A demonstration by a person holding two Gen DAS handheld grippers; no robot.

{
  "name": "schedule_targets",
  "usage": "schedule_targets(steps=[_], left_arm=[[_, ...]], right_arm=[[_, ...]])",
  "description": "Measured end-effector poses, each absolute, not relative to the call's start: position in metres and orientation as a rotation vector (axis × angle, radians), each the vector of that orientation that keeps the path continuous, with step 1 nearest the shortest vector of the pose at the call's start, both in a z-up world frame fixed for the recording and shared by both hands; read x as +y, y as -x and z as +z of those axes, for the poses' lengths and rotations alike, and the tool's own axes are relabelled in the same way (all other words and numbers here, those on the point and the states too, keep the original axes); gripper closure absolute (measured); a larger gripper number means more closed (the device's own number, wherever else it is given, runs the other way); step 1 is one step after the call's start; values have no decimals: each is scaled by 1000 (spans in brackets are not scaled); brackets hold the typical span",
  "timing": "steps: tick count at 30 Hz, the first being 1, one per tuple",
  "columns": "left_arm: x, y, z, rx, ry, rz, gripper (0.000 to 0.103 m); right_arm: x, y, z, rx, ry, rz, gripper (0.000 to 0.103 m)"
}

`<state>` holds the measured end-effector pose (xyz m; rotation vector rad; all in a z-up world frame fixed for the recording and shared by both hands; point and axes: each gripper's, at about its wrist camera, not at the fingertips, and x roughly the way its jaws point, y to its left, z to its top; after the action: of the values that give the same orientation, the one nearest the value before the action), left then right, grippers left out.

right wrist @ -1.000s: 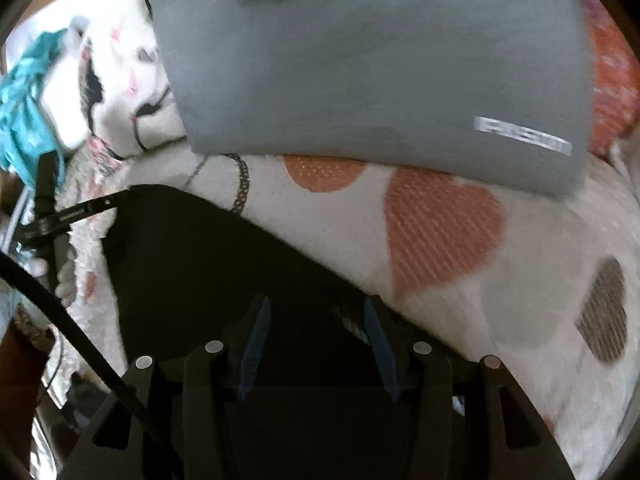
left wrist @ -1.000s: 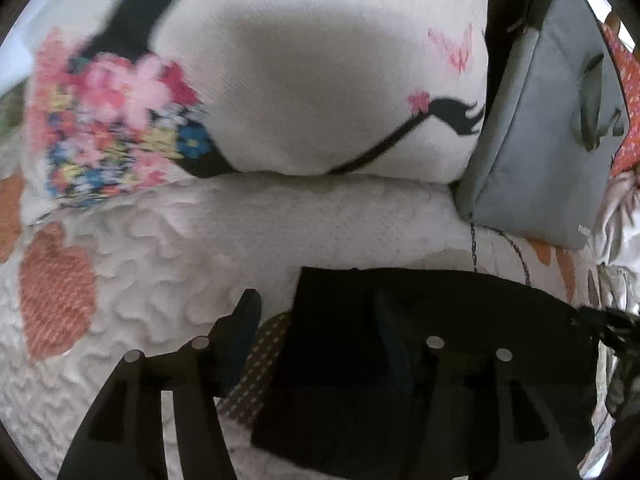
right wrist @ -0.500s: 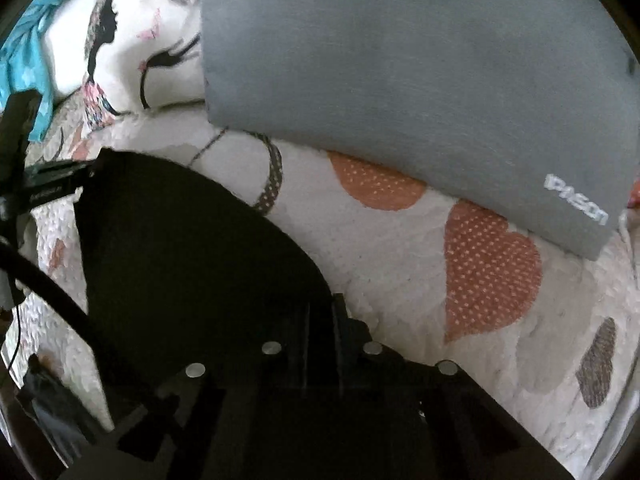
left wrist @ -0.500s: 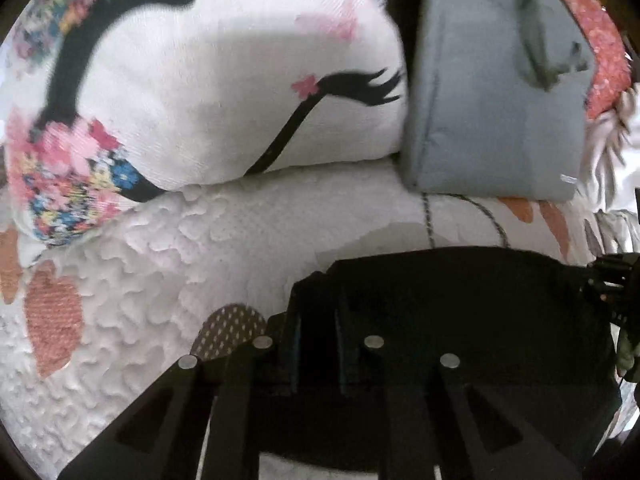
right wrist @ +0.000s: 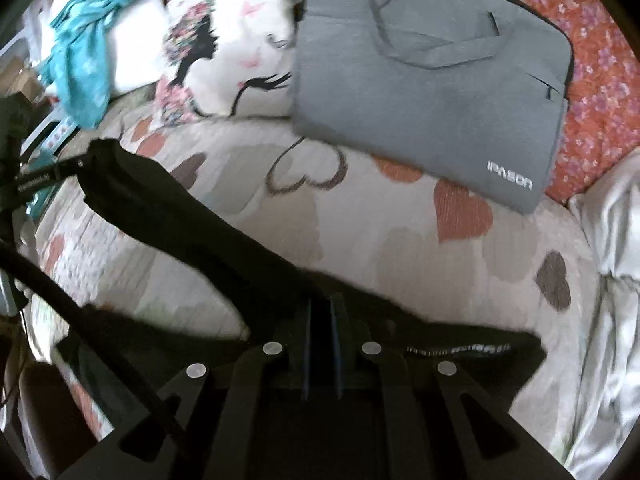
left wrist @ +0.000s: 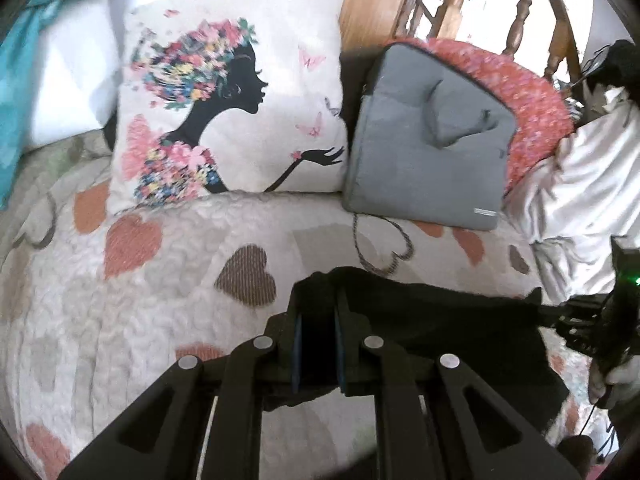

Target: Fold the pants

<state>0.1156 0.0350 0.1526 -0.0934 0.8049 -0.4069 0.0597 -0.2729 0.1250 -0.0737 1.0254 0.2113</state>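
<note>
The bed [left wrist: 132,320] serves as the folding surface. Black pants [right wrist: 168,216] hang stretched above it between both grippers, likely to carry one edge over. Left gripper [left wrist: 316,320] and right gripper [right wrist: 320,316] each pinch fabric.

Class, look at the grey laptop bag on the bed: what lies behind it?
Behind the grey laptop bag shows a red flowered cushion, the bag leaning on it. Most of the cushion is covered; whatever else sits behind cannot be seen.
</note>
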Motion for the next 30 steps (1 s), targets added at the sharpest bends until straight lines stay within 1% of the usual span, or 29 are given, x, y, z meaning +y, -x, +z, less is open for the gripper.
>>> schedule_targets(steps=[3, 7, 12, 16, 20, 24, 26, 29, 30], left_arm=[[45, -80, 159, 783, 102, -393, 90], [56, -38, 156, 775, 112, -382, 90], [62, 8, 142, 769, 81, -357, 90], [61, 39, 122, 800, 19, -327, 87], [67, 60, 93, 878, 5, -290, 83], [78, 81, 78, 934, 4, -271, 70], [83, 91, 76, 950, -3, -255, 66], [97, 100, 79, 962, 14, -214, 64], [103, 101, 82, 964, 32, -192, 63]], right_arm=[[-263, -26, 123, 1030, 76, 226, 94], [-253, 4, 119, 1042, 89, 236, 94], [-243, 37, 110, 1063, 109, 243, 94], [-239, 59, 95, 1091, 113, 250, 94], [-240, 77, 69, 1142, 97, 259, 95], [-240, 91, 43, 1199, 74, 272, 95], [-240, 97, 32, 1221, 68, 279, 95], [-243, 104, 32, 1225, 60, 284, 95], [-244, 107, 35, 1227, 58, 284, 93]])
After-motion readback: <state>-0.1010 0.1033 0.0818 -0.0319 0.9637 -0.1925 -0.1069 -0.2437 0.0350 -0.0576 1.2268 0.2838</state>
